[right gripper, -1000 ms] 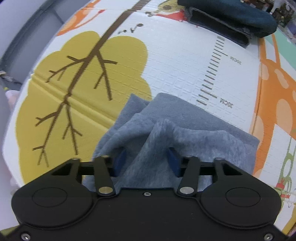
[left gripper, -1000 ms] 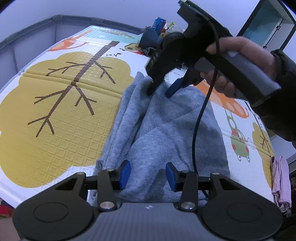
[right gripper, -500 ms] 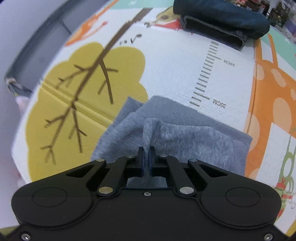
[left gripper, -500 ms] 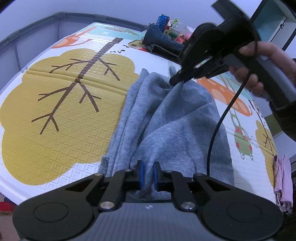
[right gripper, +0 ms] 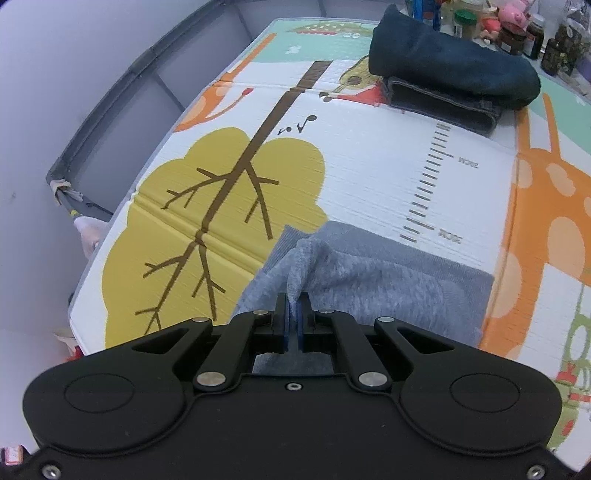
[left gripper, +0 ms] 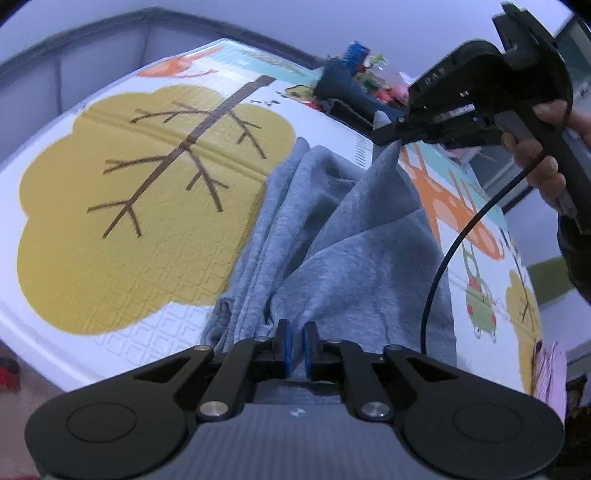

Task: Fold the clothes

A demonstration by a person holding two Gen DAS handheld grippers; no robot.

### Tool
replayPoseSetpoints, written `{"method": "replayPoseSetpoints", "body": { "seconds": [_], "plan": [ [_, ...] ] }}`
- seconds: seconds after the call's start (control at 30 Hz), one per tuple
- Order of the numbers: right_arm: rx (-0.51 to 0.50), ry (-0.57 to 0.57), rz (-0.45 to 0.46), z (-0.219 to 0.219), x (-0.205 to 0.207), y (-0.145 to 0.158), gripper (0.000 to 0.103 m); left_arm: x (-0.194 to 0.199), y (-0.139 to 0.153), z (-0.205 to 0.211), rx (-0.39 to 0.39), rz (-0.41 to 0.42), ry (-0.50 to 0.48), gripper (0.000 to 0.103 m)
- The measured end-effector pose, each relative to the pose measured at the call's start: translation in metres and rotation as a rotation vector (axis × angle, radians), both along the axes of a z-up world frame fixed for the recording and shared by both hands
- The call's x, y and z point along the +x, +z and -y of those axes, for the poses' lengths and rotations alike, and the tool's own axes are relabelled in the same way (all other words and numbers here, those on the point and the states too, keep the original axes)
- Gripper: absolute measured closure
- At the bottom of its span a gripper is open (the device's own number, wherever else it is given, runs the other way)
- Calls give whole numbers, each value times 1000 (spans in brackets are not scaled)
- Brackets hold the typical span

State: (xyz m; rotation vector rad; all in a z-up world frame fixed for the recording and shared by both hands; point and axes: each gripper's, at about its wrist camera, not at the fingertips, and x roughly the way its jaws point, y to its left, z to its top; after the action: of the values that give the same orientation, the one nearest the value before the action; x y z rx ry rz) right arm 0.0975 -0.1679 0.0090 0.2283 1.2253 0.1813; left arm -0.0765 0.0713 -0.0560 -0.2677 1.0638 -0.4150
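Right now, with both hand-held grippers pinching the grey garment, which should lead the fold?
Probably the right hand-held gripper: it holds a corner of the grey garment raised off the mat; the left pinches low, anchoring.

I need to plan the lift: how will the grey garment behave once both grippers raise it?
Likely floppy: the grey garment already peaks into a tent under the right gripper and sags in folds toward the left gripper. Probably light, since small pinches hold it. Its soft knit should grip, not slip.

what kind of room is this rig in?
Probably a home play area: a children's play mat with cartoon tree and height ruler, a grey playpen-style fence, and toys and jars at the far edge. A grey garment lies on the mat.
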Motion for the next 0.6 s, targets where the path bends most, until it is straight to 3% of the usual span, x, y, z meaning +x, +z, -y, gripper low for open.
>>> {"method": "replayPoseSetpoints", "body": {
  "seconds": [0.3,0.47,0.53,0.57,0.6],
  "plan": [
    [64,-25,8,-1,6,-2,99,2,-33,-30,-194,-139,57,93],
    [73,5,33,-16,11,-2,99,5,-47,-24,-170,-192,23,94],
    [81,22,39,-24,17,-7,99,4,-59,-19,-113,-243,24,94],
    [76,32,50,-30,21,-10,99,3,-63,-18,-99,-259,27,99],
    [64,49,67,-35,25,-13,99,-1,-65,-20,-120,-248,35,98]
  ]
}}
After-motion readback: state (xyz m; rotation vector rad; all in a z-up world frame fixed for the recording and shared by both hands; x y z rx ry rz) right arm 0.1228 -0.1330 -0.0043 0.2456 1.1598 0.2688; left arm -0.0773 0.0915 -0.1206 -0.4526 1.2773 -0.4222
